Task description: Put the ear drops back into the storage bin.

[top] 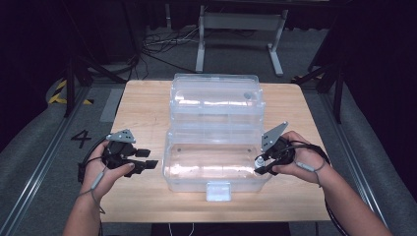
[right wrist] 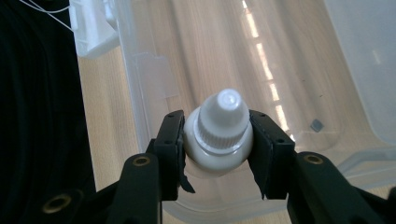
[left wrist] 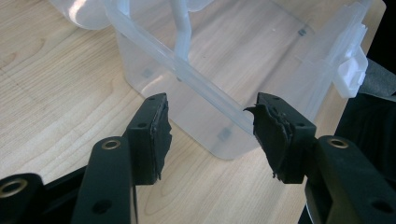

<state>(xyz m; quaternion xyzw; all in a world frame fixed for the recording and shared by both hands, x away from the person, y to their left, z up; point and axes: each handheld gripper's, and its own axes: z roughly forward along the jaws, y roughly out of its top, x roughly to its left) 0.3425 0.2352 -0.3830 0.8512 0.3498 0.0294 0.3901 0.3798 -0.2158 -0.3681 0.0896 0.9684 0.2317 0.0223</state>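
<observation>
A small white bottle (right wrist: 219, 135) is clamped by its shoulder in the right tool (right wrist: 217, 140), cap pointing away, just over the near right corner of the open clear plastic box (top: 216, 167) on the worktop (top: 142, 108). It is best lowered well inside the wall and let go only once it rests on the box floor — a high release could send it rolling. The left tool (left wrist: 210, 135) is held wide and empty beside the box's left wall, ready to steady it.

1 clear box (top: 215, 162), 1 white bottle (right wrist: 219, 133), 2 grippers, 1 table (top: 142, 113).
</observation>
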